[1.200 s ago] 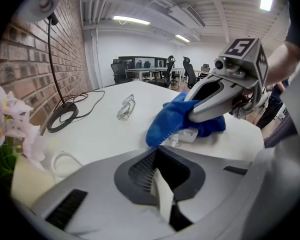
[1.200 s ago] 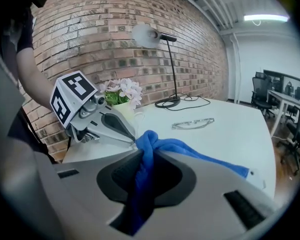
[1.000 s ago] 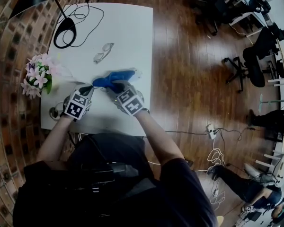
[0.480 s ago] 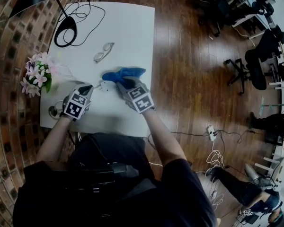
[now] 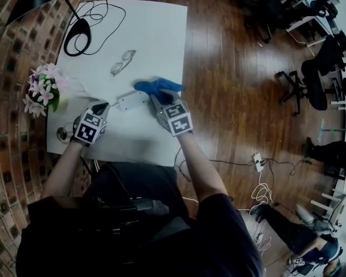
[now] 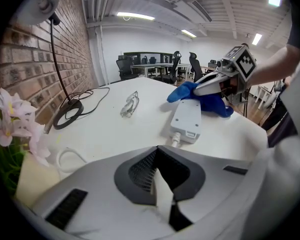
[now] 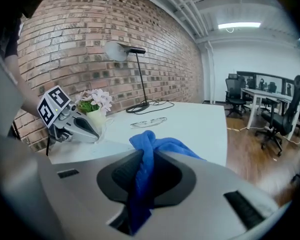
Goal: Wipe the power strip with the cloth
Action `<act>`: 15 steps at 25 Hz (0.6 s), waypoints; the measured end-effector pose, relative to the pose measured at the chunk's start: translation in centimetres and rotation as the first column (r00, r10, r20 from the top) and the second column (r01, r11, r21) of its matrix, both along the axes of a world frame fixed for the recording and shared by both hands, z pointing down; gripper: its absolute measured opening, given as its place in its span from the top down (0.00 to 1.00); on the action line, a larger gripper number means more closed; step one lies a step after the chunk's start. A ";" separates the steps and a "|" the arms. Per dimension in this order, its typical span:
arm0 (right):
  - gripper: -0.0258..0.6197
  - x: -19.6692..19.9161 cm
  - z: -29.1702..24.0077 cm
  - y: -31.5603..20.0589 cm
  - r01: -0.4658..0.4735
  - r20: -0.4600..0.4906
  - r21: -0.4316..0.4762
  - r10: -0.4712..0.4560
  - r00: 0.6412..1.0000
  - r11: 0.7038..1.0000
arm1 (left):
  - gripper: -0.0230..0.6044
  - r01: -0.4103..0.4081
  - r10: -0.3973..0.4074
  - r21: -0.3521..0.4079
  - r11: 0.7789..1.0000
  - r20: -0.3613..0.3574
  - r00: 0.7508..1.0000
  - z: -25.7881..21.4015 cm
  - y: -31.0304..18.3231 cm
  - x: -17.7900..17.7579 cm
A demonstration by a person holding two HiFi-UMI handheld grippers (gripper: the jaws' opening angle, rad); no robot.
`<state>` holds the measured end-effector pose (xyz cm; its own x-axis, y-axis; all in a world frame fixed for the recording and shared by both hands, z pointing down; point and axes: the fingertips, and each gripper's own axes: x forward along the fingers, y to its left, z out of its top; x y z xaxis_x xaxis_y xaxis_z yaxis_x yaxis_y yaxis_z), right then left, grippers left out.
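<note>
Basically mid-wipe: the crumpled blue cloth [image 5: 158, 86] is clamped in the right gripper [image 5: 161, 99] jaws at the end of the white plastic power strip [image 5: 132, 101], its white cord [image 6: 162, 196] looks pinched in the left gripper [image 5: 104, 106] jaws, so a pass along its top is called for next.

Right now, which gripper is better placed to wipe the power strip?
The right gripper: its jaws hold the blue cloth at the power strip's end; the left gripper only grips its cord.

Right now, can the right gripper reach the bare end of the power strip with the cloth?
Probably yes. The right gripper holds the cloth at one end of the power strip, and its top lies bare. Only the left gripper, shut on the cord, stands near the bare end.
</note>
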<state>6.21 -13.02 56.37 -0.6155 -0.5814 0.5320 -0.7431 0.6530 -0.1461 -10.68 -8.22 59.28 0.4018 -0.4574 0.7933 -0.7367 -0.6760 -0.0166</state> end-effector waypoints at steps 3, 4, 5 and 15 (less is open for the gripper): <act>0.86 1.4 0.1 -0.5 -0.016 -0.002 -0.006 0.016 1.000 1.000 | 0.94 0.011 -0.011 -0.004 1.000 0.014 1.000 0.0 0.0 0.0; 0.86 1.7 0.1 -0.6 -0.012 -0.004 -0.009 0.012 1.000 1.000 | 0.94 0.018 -0.018 -0.004 1.000 0.017 1.000 0.0 -0.1 0.0; 0.86 2.0 0.0 -0.8 -0.008 -0.004 -0.011 0.008 1.000 1.000 | 0.94 0.025 -0.025 -0.004 1.000 0.019 1.000 -0.1 -0.1 0.0; 0.86 4.3 0.4 -2.1 -0.011 -0.014 -0.011 0.011 1.000 1.000 | 0.94 0.050 -0.049 -0.018 0.999 0.049 0.998 0.0 -0.2 -0.1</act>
<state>10.55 -15.17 56.78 -0.6019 -0.5823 0.5465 -0.7521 0.6434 -0.1428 -10.74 -8.41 59.33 0.3402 -0.4598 0.8203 -0.7677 -0.6395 -0.0401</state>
